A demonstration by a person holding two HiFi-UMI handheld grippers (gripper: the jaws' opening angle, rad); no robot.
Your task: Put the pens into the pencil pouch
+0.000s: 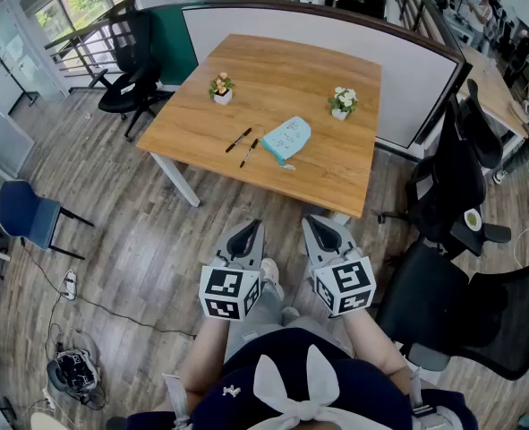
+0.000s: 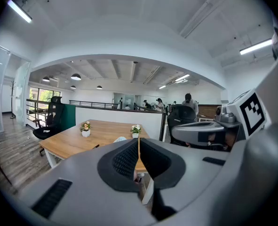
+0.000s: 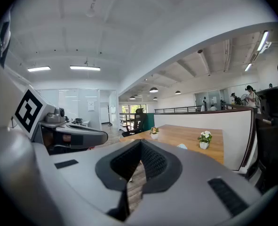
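Pens [image 1: 239, 140], two of them and both dark, lie side by side on the wooden table [image 1: 273, 65], near its front edge and slanting the same way. Just to their right lies the pale blue pencil pouch [image 1: 287, 139], flat on the tabletop, close to the pens but not touching them. A small flower pot [image 1: 221, 89] stands farther back on the left and a second flower pot [image 1: 342, 103] on the right. The person stands back from the table, over the plank floor [image 1: 139, 240], with both grippers held out in front, well short of the table's edge. The left gripper [image 1: 247, 229] has its jaws pressed together with nothing between them. The right gripper [image 1: 321, 226] is likewise closed and empty. Black office chairs [image 1: 443, 285] crowd the right side, and a blue chair [image 1: 24, 213] sits at the far left
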